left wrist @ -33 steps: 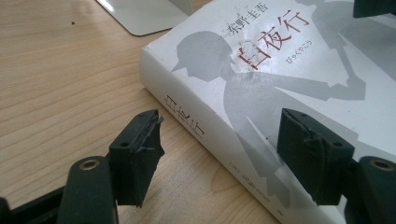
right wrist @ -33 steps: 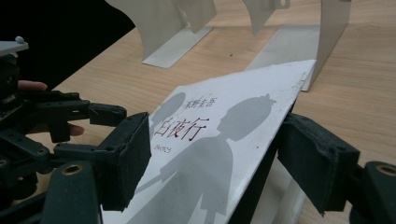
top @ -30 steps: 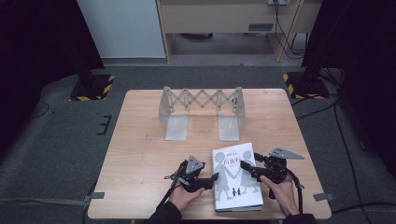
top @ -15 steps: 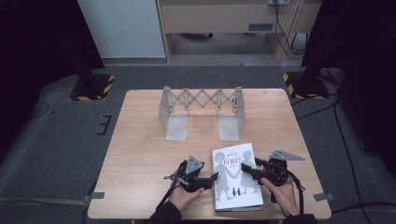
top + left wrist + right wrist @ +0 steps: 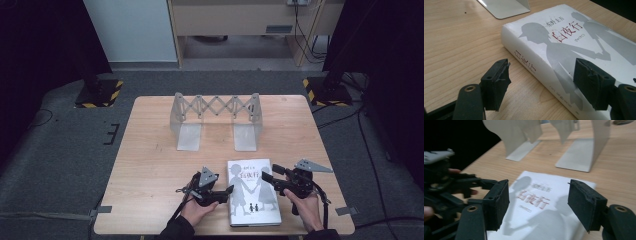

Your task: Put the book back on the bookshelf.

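Note:
A thick white book (image 5: 252, 192) with grey silhouettes and red lettering lies flat near the table's front edge. My left gripper (image 5: 227, 193) rests low at the book's left side, open; in the left gripper view its jaws straddle the spine (image 5: 534, 68) of the book (image 5: 574, 42), one over the wood, one over the cover. My right gripper (image 5: 268, 179) hovers over the book's right half, open. In the right gripper view the cover (image 5: 536, 202) lies between and beyond its spread jaws, with the left gripper (image 5: 454, 187) and a hand at the far left.
A grey metal expanding bookend rack (image 5: 217, 107) stands at the middle back of the wooden table (image 5: 150, 150), its two base plates (image 5: 189, 136) pointing toward me. Its uprights (image 5: 584, 147) rise just beyond the book. Bare wood stretches left of the book.
The right hand and its gripper have shifted slightly left and nearer over the book. The left gripper and the book have stayed put.

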`<state>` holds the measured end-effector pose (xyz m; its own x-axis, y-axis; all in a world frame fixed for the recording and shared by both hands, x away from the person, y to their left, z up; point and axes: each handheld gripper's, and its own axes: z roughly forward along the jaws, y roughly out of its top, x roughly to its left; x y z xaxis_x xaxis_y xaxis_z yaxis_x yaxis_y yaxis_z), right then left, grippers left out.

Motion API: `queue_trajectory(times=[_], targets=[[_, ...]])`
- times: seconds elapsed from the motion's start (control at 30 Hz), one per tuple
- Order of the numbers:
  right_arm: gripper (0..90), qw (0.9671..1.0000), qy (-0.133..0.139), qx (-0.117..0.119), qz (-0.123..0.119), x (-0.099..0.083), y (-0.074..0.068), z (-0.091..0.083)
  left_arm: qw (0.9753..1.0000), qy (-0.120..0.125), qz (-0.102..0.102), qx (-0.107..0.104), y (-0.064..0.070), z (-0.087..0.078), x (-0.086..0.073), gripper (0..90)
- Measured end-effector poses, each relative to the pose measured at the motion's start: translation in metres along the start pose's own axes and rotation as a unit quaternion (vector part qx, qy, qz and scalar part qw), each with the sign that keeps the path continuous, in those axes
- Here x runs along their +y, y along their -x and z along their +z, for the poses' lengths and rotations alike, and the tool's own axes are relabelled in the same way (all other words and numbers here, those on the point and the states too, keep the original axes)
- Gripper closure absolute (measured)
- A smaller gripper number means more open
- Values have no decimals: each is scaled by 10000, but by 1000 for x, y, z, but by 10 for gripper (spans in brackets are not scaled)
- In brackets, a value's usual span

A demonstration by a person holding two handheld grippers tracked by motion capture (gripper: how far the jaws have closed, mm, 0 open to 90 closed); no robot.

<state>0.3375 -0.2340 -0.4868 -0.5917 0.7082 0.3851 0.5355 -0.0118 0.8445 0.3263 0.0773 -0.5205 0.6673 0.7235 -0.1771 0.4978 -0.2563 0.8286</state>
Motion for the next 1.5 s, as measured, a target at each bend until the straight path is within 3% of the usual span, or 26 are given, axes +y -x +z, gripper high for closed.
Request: queue_trajectory(times=[0.1, 0.13, 0.23, 0.4, 0.63, 0.67, 0.8, 0.93, 0.97, 1.17, 1.37, 1.5], targets=[[337, 9998, -135, 118, 43, -1, -1, 2, 10000, 9, -15, 1, 0, 0, 0, 279], [317, 9996, -225, -86, -130, -3, -1, 4, 10000, 8, -2, 11, 0, 0, 0, 278], [273, 9987, -318, -353, -169, -9, 4, 5, 9999, 23, 57, 95, -1, -3, 0, 288], [214, 9960, -673, -497, -303, -24, 10, 3, 9996, -20, 105, 267, -8, -11, -3, 346], [225, 9943, -951, -418, -235, -33, 5, 6, 9989, -175, 163, 410, -11, -10, -12, 339], [233, 9935, -1078, -305, -196, -35, 3, 9, 9989, -190, 193, 390, -9, -8, -13, 336], [238, 9931, -1097, -286, -298, -33, 0, 11, 9987, -247, 250, 382, -6, -5, -14, 326], [256, 9955, -886, -207, -279, -30, 0, 8, 9985, -298, 284, 347, -4, -2, -15, 322], [257, 9972, -673, -147, -285, -26, -2, 6, 9985, -297, 283, 358, -3, -2, -14, 322], [259, 9992, -316, -25, -248, -14, -7, 10, 9988, -288, 218, 341, -4, -1, -14, 331], [301, 9995, -272, 118, -93, -9, -9, 14, 9989, -285, 176, 335, -5, -1, -14, 329], [369, 9987, -499, 131, 56, -14, -6, 13, 9989, -287, 149, 332, -5, -1, -14, 324]])
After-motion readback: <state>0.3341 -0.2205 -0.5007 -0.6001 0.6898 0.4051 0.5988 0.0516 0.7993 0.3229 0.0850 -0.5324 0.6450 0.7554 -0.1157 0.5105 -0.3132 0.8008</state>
